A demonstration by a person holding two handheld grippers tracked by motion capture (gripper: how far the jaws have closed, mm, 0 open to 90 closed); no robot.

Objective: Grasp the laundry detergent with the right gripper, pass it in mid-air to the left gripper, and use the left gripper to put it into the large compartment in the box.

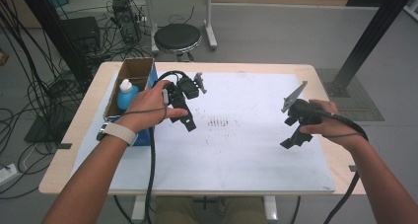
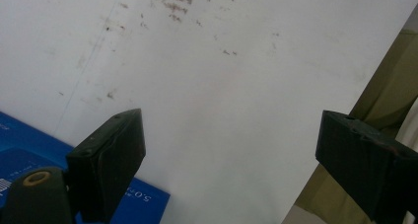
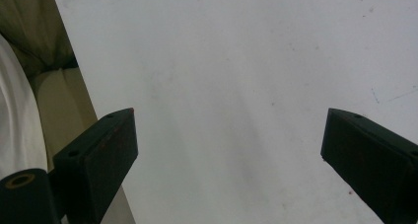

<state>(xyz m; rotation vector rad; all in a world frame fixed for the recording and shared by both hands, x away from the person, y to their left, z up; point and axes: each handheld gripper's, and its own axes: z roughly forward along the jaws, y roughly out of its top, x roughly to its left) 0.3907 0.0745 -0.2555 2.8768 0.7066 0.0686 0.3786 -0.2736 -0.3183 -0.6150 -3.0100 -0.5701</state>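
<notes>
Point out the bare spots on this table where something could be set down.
The white sheet is bare between the left gripper and the right gripper, and along its near edge. The far right corner is free too. The left edge is crowded: the open box holding a bottle sits there.

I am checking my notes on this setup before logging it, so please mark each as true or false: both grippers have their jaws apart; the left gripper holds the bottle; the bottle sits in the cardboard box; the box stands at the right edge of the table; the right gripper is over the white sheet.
1. Both the left gripper and the right gripper have their jaws apart. True.
2. The left gripper holds the blue bottle with a white cap. False: nothing is between its jaws.
3. The bottle sits inside the open brown cardboard box. True.
4. The box stands at the table's right edge. False: it is at the left edge.
5. The right gripper is over the white sheet. True.
</notes>
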